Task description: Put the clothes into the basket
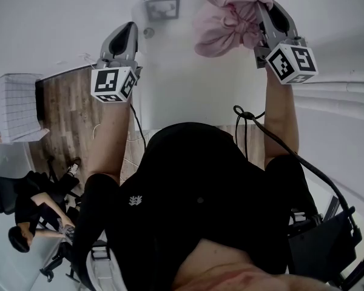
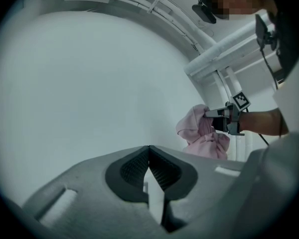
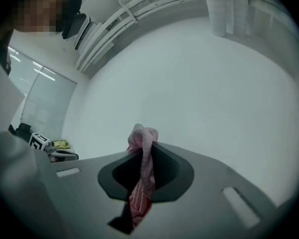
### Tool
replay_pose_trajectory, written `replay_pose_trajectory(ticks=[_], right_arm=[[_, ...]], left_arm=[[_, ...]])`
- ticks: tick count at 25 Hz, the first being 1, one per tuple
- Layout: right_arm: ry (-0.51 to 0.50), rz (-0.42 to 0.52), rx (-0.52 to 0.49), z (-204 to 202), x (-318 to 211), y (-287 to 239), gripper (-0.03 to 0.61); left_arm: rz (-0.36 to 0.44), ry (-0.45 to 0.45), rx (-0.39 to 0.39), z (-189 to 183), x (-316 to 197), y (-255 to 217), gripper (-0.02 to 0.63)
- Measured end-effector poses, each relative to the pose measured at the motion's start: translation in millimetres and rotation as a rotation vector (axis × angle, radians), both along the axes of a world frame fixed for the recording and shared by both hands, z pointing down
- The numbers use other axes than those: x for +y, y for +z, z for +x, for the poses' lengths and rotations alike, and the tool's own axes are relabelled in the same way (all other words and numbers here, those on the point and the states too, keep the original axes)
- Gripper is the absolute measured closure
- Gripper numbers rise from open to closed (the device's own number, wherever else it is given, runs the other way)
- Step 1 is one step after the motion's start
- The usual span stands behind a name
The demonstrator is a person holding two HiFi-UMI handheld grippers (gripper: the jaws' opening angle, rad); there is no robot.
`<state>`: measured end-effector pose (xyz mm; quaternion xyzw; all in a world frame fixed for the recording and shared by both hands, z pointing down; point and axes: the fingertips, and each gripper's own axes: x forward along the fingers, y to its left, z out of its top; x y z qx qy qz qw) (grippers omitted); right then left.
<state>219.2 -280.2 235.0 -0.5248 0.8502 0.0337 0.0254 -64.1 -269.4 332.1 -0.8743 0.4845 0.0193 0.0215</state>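
One garment point(image 1: 224, 23), pinched between right gripper point(image 3: 144, 148) jaws

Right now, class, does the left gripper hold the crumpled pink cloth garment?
No: the left gripper is shut on nothing, while the crumpled pink cloth garment hangs from the right gripper.

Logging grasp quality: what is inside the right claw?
A pink garment is pinched between the right claw's closed jaws, a fold bulging past the tips. The jaws hide its bulk in the right gripper view; the head view shows it bunched alongside.
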Motion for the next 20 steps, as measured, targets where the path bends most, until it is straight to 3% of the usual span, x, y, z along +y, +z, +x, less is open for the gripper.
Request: replay_pose_trajectory(ticks=[9,15,20], right_arm=[[-0.040,0.014,-0.011,-6.2,5.9,-5.3,0.548],[-0.078,-0.015,0.009,-86.7,-28.9,-9.3,0.548],[-0.099,-0.025,0.004,-98.0,-27.6,-8.5,0.548]], left_arm=[[0.014,-0.029,0.000,3.9,22.0,-7.8,0.614],[-0.009,-0.063,0.027,-66.6,3.6,-8.2,0.614],[-0.012,-0.078,0.038,-69.9,17.1,-12.1,0.614]])
